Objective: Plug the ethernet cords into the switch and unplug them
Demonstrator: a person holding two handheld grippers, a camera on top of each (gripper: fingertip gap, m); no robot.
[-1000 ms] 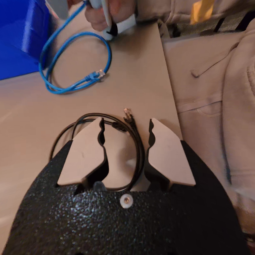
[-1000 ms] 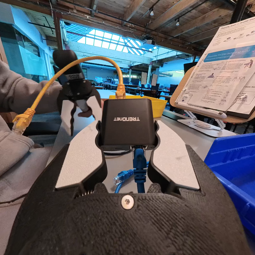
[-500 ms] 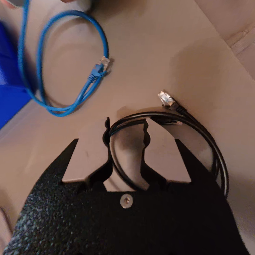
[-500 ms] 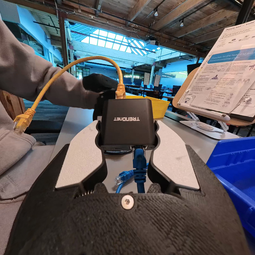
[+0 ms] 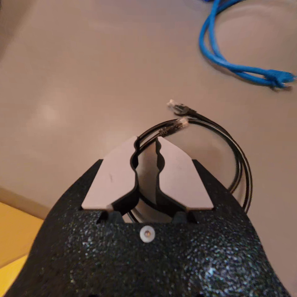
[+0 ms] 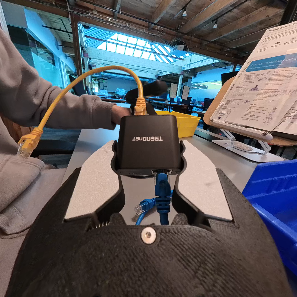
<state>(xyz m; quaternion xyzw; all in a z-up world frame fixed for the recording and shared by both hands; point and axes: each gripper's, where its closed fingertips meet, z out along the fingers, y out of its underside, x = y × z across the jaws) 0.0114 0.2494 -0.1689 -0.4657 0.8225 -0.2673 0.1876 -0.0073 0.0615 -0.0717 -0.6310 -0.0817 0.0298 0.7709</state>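
Note:
My right gripper [image 6: 148, 143] is shut on the black switch [image 6: 147, 128] and holds it just above the table. A blue cord's plug [image 6: 162, 184] sits in a near port, and its other plug [image 6: 143, 207] lies loose below. An orange cord [image 6: 80, 83] is plugged into the far side, with its free end [image 6: 27, 144] hanging at the left. My left gripper [image 5: 147, 142] is narrowly open and straddles the coiled black cord [image 5: 241, 160] just behind one plug [image 5: 180, 124]. The second black plug [image 5: 178, 107] lies beside it. The blue cord [image 5: 225, 64] lies at the upper right.
A yellow bin [image 6: 184, 120] stands behind the switch and shows at the lower left in the left wrist view [image 5: 16, 225]. A blue bin [image 6: 273, 192] is at the right. A document stand [image 6: 257, 96] is at the back right. A person's grey sleeve [image 6: 56, 104] reaches across the left. The grippers' ends are close to 20 cm from one another.
My left gripper has swung round over the black cord and its fingers have narrowed around it near the plug. The right gripper still holds the switch in place.

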